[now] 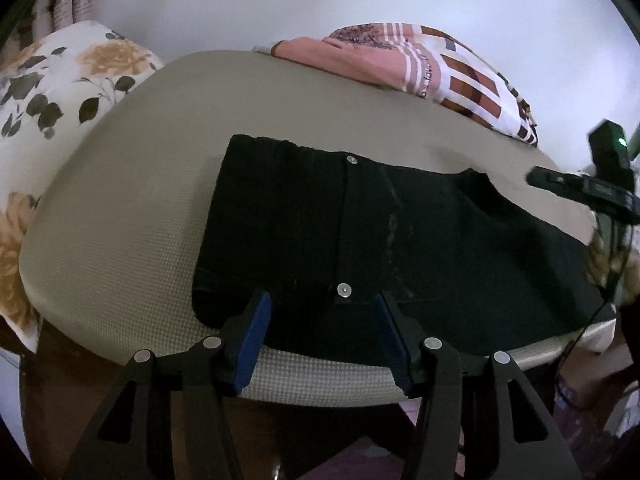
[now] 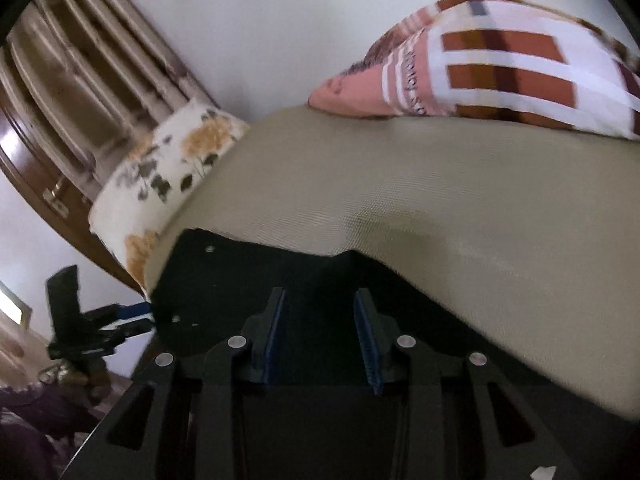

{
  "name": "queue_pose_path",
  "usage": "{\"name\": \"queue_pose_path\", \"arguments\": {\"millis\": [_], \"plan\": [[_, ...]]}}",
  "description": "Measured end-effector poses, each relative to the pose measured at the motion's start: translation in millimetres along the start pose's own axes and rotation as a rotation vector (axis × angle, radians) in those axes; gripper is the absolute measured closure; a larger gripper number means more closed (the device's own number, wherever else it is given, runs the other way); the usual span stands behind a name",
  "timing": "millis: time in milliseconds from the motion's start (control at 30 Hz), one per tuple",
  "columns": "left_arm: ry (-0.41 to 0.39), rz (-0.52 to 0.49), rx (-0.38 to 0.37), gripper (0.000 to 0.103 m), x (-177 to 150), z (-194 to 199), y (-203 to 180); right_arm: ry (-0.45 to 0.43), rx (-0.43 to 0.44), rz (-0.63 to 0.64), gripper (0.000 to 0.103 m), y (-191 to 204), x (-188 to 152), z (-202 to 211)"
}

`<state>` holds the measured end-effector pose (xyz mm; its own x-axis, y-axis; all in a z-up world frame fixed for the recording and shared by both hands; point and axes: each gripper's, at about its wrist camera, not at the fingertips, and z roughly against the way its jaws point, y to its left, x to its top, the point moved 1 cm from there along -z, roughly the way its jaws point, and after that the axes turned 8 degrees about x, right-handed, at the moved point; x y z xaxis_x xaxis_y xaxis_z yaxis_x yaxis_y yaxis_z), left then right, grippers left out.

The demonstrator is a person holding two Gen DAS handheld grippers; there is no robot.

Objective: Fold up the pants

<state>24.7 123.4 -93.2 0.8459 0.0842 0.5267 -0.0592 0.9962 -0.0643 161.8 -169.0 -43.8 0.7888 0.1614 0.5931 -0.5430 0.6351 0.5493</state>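
My left gripper (image 1: pixel 320 308) and right gripper (image 2: pixel 320 312) both hang part-open and empty over the black pants (image 1: pixel 360 232), lying folded lengthwise at the grey pad's (image 1: pixel 120 220) lower edge, crosswise folds probably remaining.

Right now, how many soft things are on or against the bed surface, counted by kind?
Black pants: 1, lying flat on the beige mat.
Floral pillow: 1, against the mat's left edge.
Pink patterned bedding bundle: 1, at the mat's far edge.
Total: 3
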Motion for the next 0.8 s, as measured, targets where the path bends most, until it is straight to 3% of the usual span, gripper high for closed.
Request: {"name": "queue_pose_path", "arguments": {"millis": [133,333,433,600,800], "plan": [[-0.014,0.049,-0.006,0.048,6,-3,9,0.082,-0.011,0.025,0.069,-19,18,-29],[-0.017,0.140,-0.040,0.048,9,-11,24,0.205,-0.010,0.035,0.069,-38,17,-65],[-0.011,0.140,-0.033,0.047,10,-16,23,0.213,0.034,0.052,0.069,-35,18,-69],[-0.020,0.114,-0.022,0.039,11,-18,17,0.209,-0.036,0.138,0.095,-34,22,-68],[-0.030,0.118,-0.017,0.036,13,-22,16,0.126,-0.163,0.158,0.100,-33,25,-72]]}}
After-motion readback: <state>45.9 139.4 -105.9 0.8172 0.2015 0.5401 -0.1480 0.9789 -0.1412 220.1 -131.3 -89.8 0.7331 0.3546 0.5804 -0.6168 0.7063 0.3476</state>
